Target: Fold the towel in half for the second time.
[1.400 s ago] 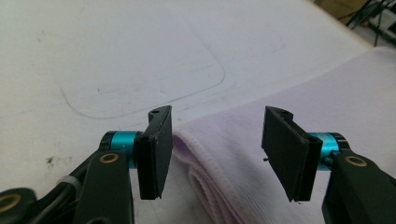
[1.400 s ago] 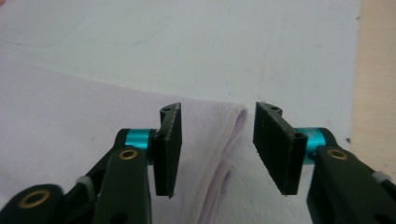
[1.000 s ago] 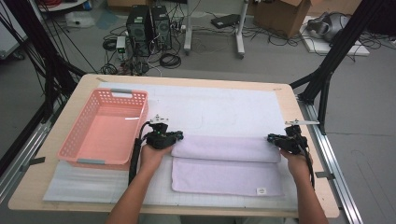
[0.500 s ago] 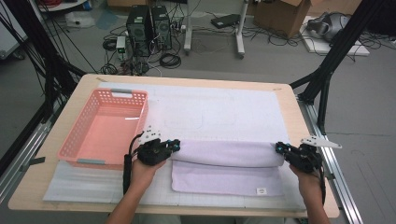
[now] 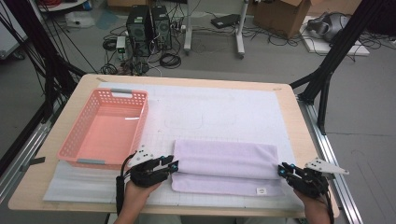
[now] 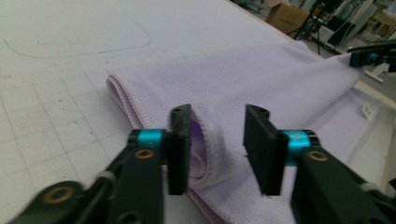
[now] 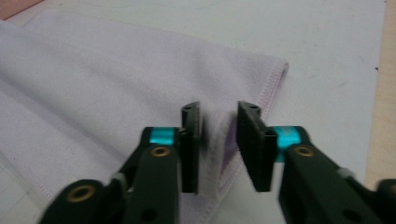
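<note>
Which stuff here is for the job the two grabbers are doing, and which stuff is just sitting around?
Part of the job:
- purple towel, folded over on the white mat
- left gripper, jaws just opened, loose around the towel's left edge
- right gripper, jaws just opened, loose at the right edge

Just lying about:
- pink basket, empty, left of the towel
- computer boxes and cables on the floor

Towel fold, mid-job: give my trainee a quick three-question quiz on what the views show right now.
1. True or false: the lilac towel lies inside the pink basket.
2. Which best fits the left gripper? A. clamped tight on the towel; B. jaws apart with a towel fold between them; C. holding the basket rim.
3. At which end of the towel is the right gripper, as the high view shows it?

Key: 1 false, it lies on the white mat. 2 B. 3 the right end.
</note>
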`<state>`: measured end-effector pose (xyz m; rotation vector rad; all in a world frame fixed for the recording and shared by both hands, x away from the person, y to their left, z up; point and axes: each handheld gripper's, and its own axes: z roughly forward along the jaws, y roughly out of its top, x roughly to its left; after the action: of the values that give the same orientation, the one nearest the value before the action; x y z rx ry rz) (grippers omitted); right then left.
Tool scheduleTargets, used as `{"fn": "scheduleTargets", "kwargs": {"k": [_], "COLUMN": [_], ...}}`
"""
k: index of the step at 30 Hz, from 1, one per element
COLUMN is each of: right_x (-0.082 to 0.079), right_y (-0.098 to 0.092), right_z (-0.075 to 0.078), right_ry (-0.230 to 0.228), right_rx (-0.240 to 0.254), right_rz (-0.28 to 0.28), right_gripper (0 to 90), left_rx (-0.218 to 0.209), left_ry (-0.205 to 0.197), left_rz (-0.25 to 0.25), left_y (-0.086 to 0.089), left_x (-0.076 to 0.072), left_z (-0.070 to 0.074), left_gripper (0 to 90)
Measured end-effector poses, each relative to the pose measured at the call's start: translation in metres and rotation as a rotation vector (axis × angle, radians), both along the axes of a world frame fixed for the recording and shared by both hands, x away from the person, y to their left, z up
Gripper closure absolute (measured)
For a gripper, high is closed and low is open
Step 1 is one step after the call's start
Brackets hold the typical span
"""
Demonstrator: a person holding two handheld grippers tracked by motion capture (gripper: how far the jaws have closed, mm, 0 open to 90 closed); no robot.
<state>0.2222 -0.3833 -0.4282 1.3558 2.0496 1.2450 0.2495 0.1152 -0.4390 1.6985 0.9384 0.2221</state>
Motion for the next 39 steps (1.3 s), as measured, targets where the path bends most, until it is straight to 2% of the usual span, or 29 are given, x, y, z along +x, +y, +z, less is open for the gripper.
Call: {"fn": "scheduleTargets", "kwargs": {"k": [2,4,5,7,8,9,10,12,14,16,18,22,24,25,26,27,28,31,33,36,39], "right_x": [-0.002,-0.002,-0.001,0.002,0.004,0.005,0.006,0.005,0.000,-0.006,-0.013,-0.028,-0.034,-0.037,-0.040,-0.042,-0.044,-0.044,-0.041,-0.033,-0.026], "right_y": [-0.002,-0.001,0.001,0.005,0.007,0.009,0.010,0.009,0.007,0.003,0.000,-0.003,-0.006,-0.007,-0.009,-0.011,-0.013,-0.014,-0.009,0.002,0.010], "right_z": [0.006,0.011,0.012,0.011,0.009,0.007,0.005,0.002,0.004,0.007,0.010,0.006,0.002,0.001,0.000,0.001,0.004,0.013,0.014,0.008,-0.003], "right_ry": [-0.015,-0.038,-0.046,-0.034,-0.021,-0.016,-0.002,0.013,0.001,-0.018,-0.040,-0.028,0.001,0.020,0.022,0.022,0.013,-0.040,-0.050,-0.013,0.027], "right_rx": [0.043,0.070,0.067,0.033,0.011,-0.022,-0.034,-0.044,-0.049,-0.032,-0.012,-0.010,-0.020,-0.015,-0.017,-0.005,0.011,0.059,0.058,0.010,-0.037], "right_rz": [-0.015,-0.030,-0.028,-0.029,-0.025,-0.018,-0.016,-0.015,0.003,0.014,0.024,0.056,0.062,0.060,0.048,0.034,0.021,-0.006,-0.006,0.020,0.060], "right_gripper": [59.6,55.6,56.0,57.8,62.8,70.1,77.2,83.2,84.1,84.1,84.1,84.0,81.8,76.7,69.8,67.5,64.9,62.1,62.1,63.9,66.2], "left_rx": [-0.009,-0.015,-0.013,-0.003,0.013,0.046,0.057,0.045,0.041,0.029,0.020,0.032,0.026,0.015,0.008,-0.009,-0.025,-0.045,-0.039,-0.043,-0.054], "left_ry": [-0.001,0.021,0.030,0.047,0.049,0.042,0.034,0.028,0.010,-0.009,-0.011,-0.004,0.011,0.024,0.033,0.030,0.015,-0.002,0.010,0.016,-0.007], "left_rz": [0.012,0.020,0.019,0.013,0.011,0.019,0.026,0.015,0.006,-0.002,-0.005,-0.031,-0.046,-0.048,-0.033,-0.020,-0.014,-0.012,-0.011,-0.009,0.005], "left_y": [0.000,-0.002,-0.003,-0.006,-0.008,-0.009,-0.010,-0.010,-0.007,-0.003,0.001,0.002,0.003,0.004,0.004,0.004,0.003,0.000,-0.002,-0.002,0.004], "left_x": [0.001,0.004,0.006,0.008,0.007,0.006,0.005,0.002,-0.003,-0.009,-0.015,-0.026,-0.031,-0.033,-0.034,-0.034,-0.034,-0.031,-0.028,-0.027,-0.030], "left_z": [0.000,-0.001,-0.002,-0.003,-0.003,-0.003,-0.003,-0.002,0.000,0.002,0.002,-0.002,-0.004,-0.004,-0.003,-0.002,0.000,0.003,0.000,-0.001,0.004], "left_gripper": [51.1,49.4,49.4,51.9,58.9,75.4,86.1,87.2,87.3,87.3,87.2,87.2,86.1,81.4,69.5,58.9,54.6,48.8,48.4,48.0,47.9]}}
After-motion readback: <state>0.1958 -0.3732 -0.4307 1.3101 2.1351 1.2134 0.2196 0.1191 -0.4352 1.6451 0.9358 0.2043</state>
